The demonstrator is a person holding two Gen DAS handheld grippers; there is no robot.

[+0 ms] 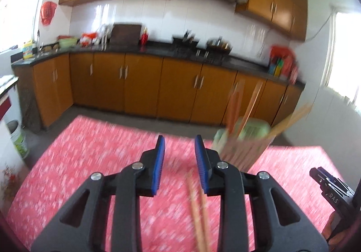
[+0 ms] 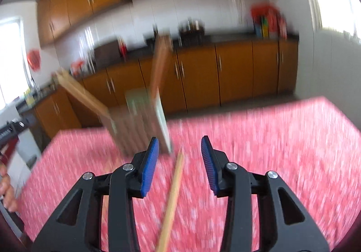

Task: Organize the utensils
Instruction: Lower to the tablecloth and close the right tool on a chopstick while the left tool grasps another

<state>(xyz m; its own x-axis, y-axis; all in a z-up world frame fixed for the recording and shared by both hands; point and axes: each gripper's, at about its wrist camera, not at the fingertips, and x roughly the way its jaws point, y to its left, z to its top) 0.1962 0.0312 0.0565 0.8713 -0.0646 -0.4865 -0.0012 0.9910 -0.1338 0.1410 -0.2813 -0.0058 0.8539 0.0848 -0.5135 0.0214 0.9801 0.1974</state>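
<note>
Left gripper [image 1: 179, 142] jaws apart over loose chopsticks [image 1: 198, 211] on the bench [image 1: 90, 150]; right gripper [image 2: 179, 143] jaws apart too, chopstick holder [image 2: 140, 123] ahead.

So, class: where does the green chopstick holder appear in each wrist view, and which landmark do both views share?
Left wrist: the green chopstick holder stands right of centre, just beyond the left gripper.
Right wrist: left of centre, beyond the right gripper.
Shared landmark: the red patterned tablecloth under it.
</note>
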